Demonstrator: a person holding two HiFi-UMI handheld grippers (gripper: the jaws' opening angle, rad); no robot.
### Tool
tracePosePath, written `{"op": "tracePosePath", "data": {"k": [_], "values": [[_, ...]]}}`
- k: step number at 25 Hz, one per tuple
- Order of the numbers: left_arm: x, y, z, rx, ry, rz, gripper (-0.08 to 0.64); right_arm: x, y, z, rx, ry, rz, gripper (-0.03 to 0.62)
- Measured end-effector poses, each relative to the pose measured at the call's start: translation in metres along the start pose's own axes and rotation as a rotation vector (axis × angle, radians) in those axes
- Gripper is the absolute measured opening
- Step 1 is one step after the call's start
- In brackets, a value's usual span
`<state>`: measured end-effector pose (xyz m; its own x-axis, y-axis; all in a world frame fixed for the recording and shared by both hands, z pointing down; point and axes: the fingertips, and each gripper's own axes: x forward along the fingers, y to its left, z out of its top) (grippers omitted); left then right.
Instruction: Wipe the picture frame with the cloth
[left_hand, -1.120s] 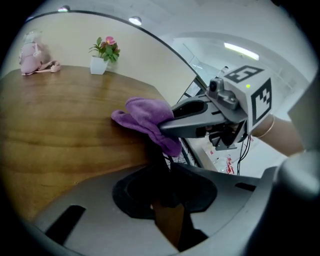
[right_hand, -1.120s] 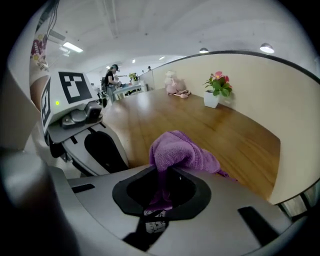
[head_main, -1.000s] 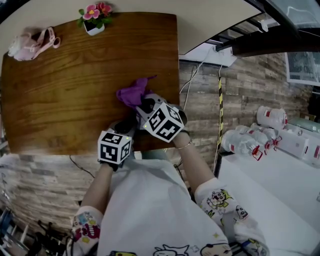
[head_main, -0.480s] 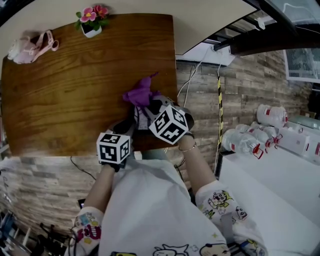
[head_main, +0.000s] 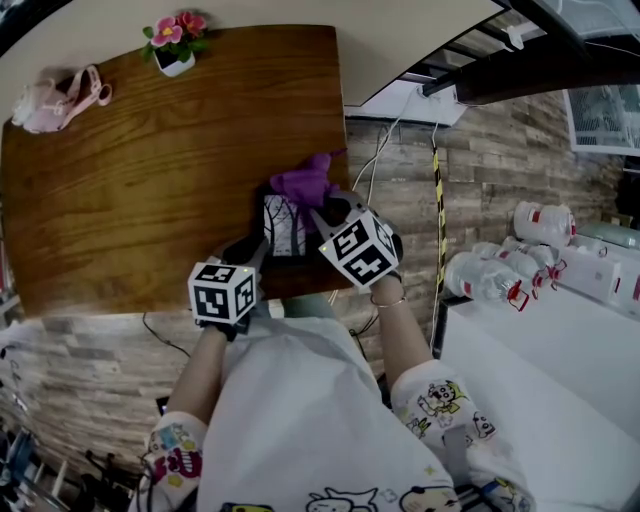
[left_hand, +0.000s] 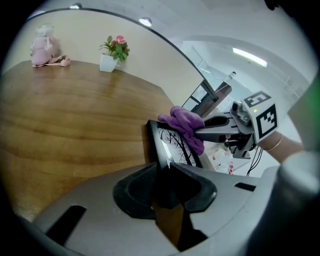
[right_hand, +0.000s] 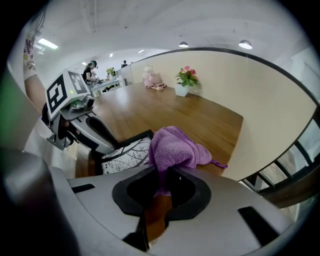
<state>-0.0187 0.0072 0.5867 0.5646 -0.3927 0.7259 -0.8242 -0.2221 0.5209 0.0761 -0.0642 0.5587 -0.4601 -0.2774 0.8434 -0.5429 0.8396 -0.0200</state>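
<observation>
A black picture frame (head_main: 285, 228) with a tree print lies near the wooden table's (head_main: 150, 170) front right corner. My left gripper (head_main: 256, 254) is shut on the frame's near corner (left_hand: 159, 150); its jaws pinch the black edge. The purple cloth (head_main: 305, 180) rests bunched on the frame's far right part, by the table's right edge. My right gripper (head_main: 322, 208) is shut on that cloth (right_hand: 175, 146), which spills out ahead of its jaws over the frame (right_hand: 125, 152). The left gripper view shows the cloth (left_hand: 184, 124) and the right gripper's fingers (left_hand: 217, 131) above the frame.
A small potted pink flower (head_main: 172, 42) and a pink soft toy (head_main: 55, 92) stand at the table's far side. The table ends just right of the cloth. Off to the right, plastic bottles (head_main: 495, 280) lie by a white counter (head_main: 560, 360).
My right gripper has dragged the cloth rightward across the frame toward the table's right edge, baring the printed face. The left gripper has kept its hold in place.
</observation>
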Motion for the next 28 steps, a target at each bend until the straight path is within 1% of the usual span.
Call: {"op": "tracePosePath", "data": {"k": [6, 10, 13, 16, 18, 21, 23, 26, 28], "values": [[0.000, 0.000, 0.001, -0.001, -0.002, -0.002, 0.078, -0.008, -0.015, -0.027, 0.033, 0.055, -0.060, 0.042], [0.001, 0.000, 0.001, -0.001, -0.002, -0.003, 0.078, -0.019, -0.018, -0.030, 0.062, 0.034, -0.082, 0.043], [0.001, 0.001, 0.001, -0.004, -0.001, -0.005, 0.078, -0.030, -0.012, -0.015, 0.082, -0.020, -0.072, 0.043], [0.001, 0.001, 0.000, -0.004, 0.000, -0.004, 0.078, -0.038, 0.002, 0.007, 0.092, -0.095, -0.032, 0.043], [0.001, 0.000, 0.000, -0.004, -0.001, -0.004, 0.078, -0.041, 0.016, 0.025, 0.087, -0.149, 0.013, 0.043], [0.001, -0.001, 0.000, -0.004, -0.001, -0.007, 0.078, -0.039, 0.041, 0.048, 0.038, -0.214, 0.091, 0.043], [0.001, -0.001, 0.000, -0.006, 0.000, -0.007, 0.078, -0.032, 0.057, 0.056, -0.020, -0.221, 0.135, 0.043], [0.001, -0.002, 0.001, -0.009, 0.000, -0.010, 0.078, -0.015, 0.077, 0.055, -0.108, -0.180, 0.186, 0.043], [0.001, -0.002, 0.001, -0.009, 0.001, -0.011, 0.078, -0.004, 0.086, 0.052, -0.148, -0.151, 0.216, 0.043]]}}
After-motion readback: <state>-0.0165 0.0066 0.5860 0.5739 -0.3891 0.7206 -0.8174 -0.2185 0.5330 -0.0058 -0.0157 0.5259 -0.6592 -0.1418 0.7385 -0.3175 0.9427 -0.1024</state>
